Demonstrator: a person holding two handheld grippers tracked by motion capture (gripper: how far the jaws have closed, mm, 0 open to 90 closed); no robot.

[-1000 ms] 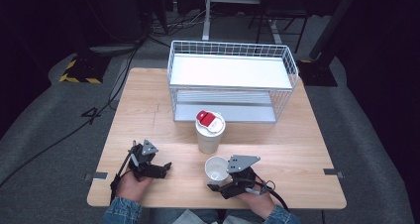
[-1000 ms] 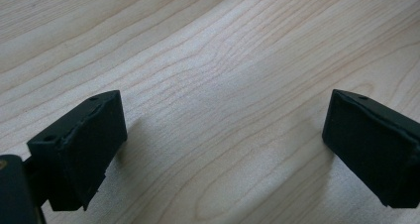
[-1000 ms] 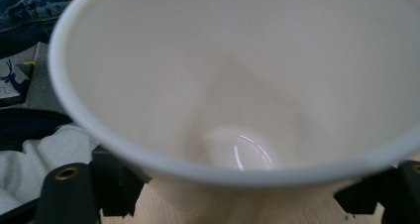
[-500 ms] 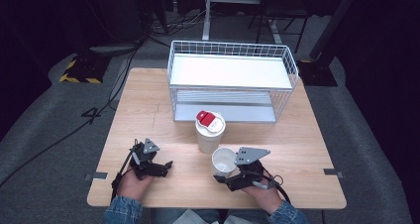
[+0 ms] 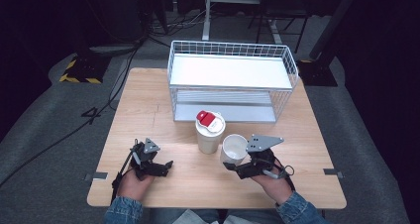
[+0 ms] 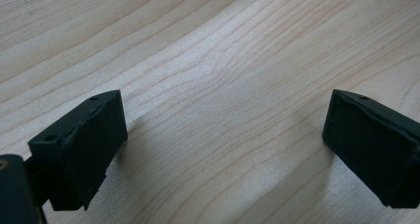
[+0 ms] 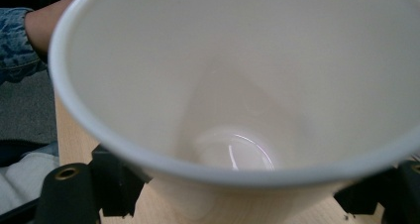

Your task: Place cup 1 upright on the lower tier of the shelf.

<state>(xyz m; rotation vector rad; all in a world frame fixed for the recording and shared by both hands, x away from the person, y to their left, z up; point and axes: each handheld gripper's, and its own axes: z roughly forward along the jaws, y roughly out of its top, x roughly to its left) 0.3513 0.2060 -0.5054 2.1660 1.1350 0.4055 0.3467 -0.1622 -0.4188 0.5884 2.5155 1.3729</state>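
We are holding an empty white paper cup (image 5: 234,149) just above the wooden surface (image 5: 148,105), tilted a little, just right of a taller lidded cup (image 5: 209,132) whose white lid is carrying a red tab. Our right hand-held gripper (image 5: 236,167) is clamping the open cup's lower wall between its black jaws; in the right gripper view we are looking straight into the cup (image 7: 233,110), bare inside. Our left hand-held gripper (image 5: 166,165) is resting low over the near left part of the surface, its jaws standing apart with nothing but wood grain between them. Behind both cups a white wire basket (image 5: 230,60) is sitting at the far side.
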